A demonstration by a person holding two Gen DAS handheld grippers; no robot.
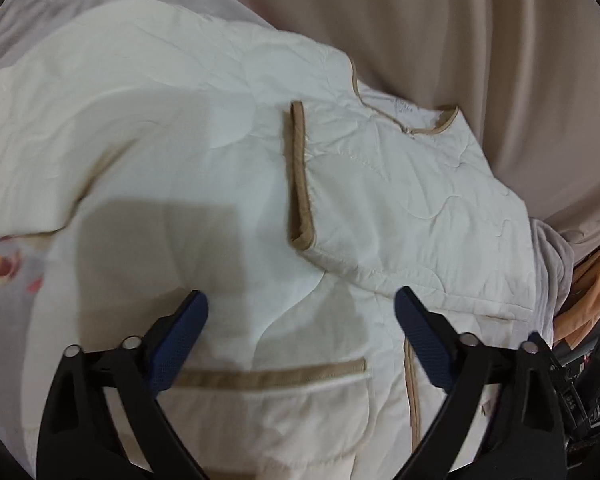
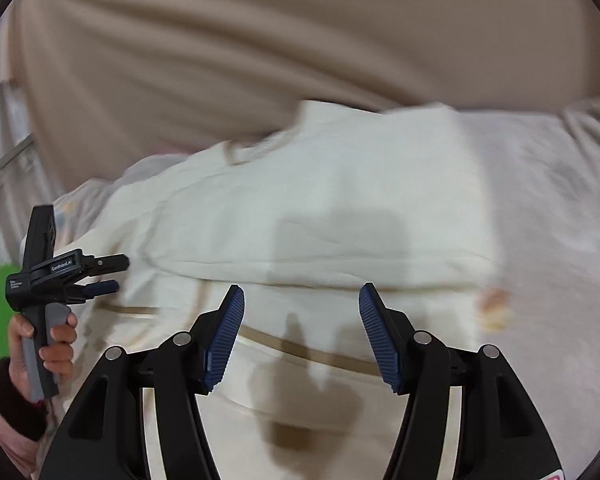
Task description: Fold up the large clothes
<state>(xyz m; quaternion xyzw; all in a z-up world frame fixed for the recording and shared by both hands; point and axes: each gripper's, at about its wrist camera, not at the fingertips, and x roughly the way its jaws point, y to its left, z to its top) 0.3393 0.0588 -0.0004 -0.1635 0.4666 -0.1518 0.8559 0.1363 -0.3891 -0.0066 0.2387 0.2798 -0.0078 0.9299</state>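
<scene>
A cream quilted jacket (image 1: 220, 152) with tan trim lies spread on a bed, over a pale sheet (image 2: 540, 200). Above the jacket, the left gripper (image 1: 300, 320) and right gripper (image 2: 300, 320) both hang released, nothing between their jaws. Beige curtain (image 1: 420, 20) hangs behind the jacket; orange cloth (image 1: 592, 288) sits beside it.

Beige curtain (image 1: 440, 32) hangs behind a pale bedsheet (image 2: 548, 200).

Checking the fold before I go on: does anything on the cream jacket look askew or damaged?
No damage shows. The cream jacket lies rumpled, with one tan-trimmed sleeve cuff folded across its front.
</scene>
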